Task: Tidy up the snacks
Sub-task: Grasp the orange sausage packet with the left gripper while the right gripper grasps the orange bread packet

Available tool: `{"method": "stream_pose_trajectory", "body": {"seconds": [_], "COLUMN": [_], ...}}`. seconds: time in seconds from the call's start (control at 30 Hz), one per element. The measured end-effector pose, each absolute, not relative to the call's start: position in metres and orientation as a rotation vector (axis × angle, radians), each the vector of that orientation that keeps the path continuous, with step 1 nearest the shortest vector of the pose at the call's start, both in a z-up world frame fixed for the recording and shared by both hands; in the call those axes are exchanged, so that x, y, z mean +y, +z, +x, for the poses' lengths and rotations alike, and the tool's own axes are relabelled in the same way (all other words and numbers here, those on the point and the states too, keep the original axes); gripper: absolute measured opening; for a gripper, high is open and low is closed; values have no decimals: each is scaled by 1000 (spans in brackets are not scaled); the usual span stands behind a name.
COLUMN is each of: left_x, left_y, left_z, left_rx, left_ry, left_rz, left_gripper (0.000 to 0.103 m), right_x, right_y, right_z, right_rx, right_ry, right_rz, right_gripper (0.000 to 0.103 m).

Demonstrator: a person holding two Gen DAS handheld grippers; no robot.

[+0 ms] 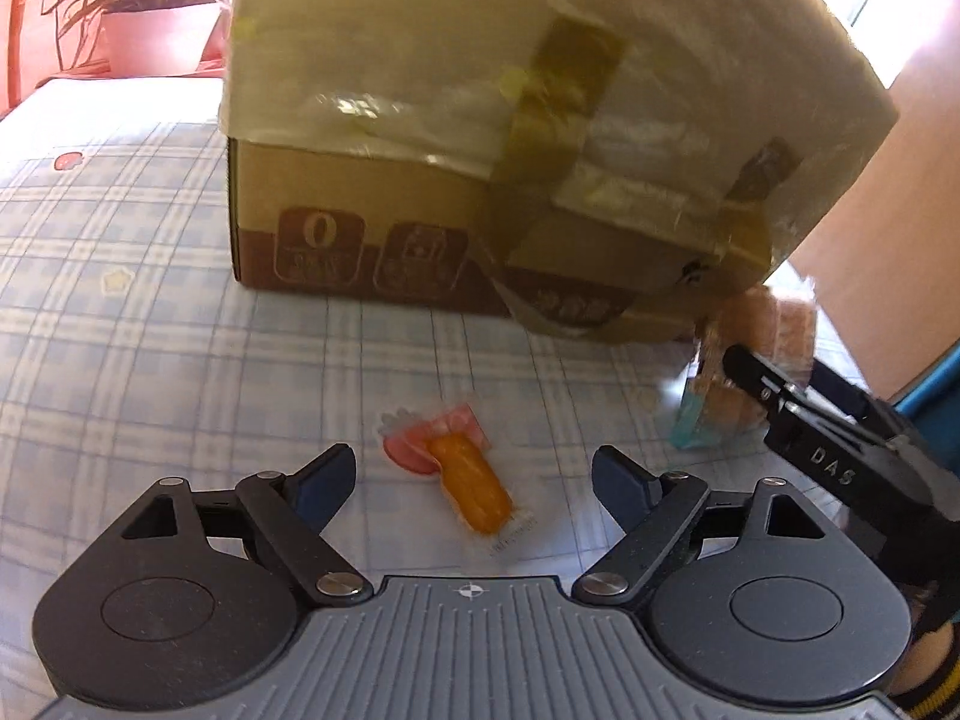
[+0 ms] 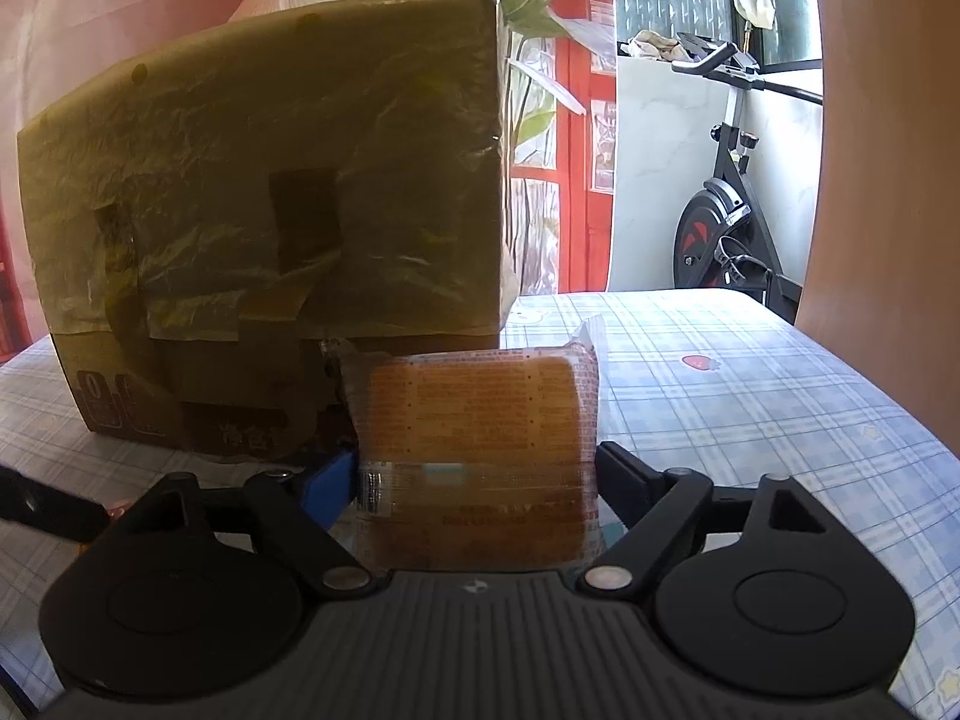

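Right wrist view shows the right tongs closed on a wrapped cake slice, a clear packet with printed text over a golden-brown block, filling the middle of the frame between the blue finger pad and the dark one. Behind it, in the upper left of the frame, stands a taped cardboard box on the checked worktop; whether the packet rests on the cloth or is lifted clear cannot be told from here. An exercise bike stands at the far right.

From the left wrist view, the left tongs are spread wide and hold nothing. A small wrapped snack, an orange stick in a clear wrapper with a pink printed end, lies flat on the worktop between the two fingers but touches neither. At the right edge of that frame the right tongs appear with the cake slice beside the lower corner of the box. A potted plant sits in the upper left.

The step in hand looks like gathering: one snack gripped, the other framed for a grasp. Next, the left tongs would need to come down and close across the orange stick's narrow width, and the cake slice would need carrying to wherever the snacks are kept, probably the box, though no opening shows.
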State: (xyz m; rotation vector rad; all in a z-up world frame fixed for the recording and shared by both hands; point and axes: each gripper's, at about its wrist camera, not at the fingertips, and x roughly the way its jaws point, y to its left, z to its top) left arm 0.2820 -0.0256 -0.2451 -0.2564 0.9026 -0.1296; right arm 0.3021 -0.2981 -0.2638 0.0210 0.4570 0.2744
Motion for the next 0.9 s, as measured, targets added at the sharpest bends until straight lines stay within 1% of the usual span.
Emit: {"method": "stream_pose_trajectory", "body": {"seconds": [0.17,0.27,0.33,0.43,0.47,0.6,0.77,0.9], "left_x": [-48,-58,-67,-65,-61,-48,-33,-28], "left_y": [-249,-250,-252,-253,-252,-250,-247,-235], "left_z": [280,279,279,280,279,275,267,261], "left_rx": [880,864,855,841,840,837,832,806], "left_ry": [-99,-66,-53,-44,-56,-97,-116,-122], "left_rz": [-148,-86,-41,-17,-31,-94,-122,-115], "left_gripper": [85,77,68,40,36,33,33,33], "right_x": [-298,-298,-298,-298,-298,-299,-301,-302], "right_y": [-264,-264,-264,-264,-264,-264,-264,-264], "right_z": [300,301,301,301,301,302,301,300], "right_rx": [456,456,457,456,456,457,455,451], "right_ry": [276,276,276,276,277,280,283,283], "right_rz": [24,26,27,27,28,33,46,55], "right_gripper": [86,86,86,86,86,86,85,81]}}
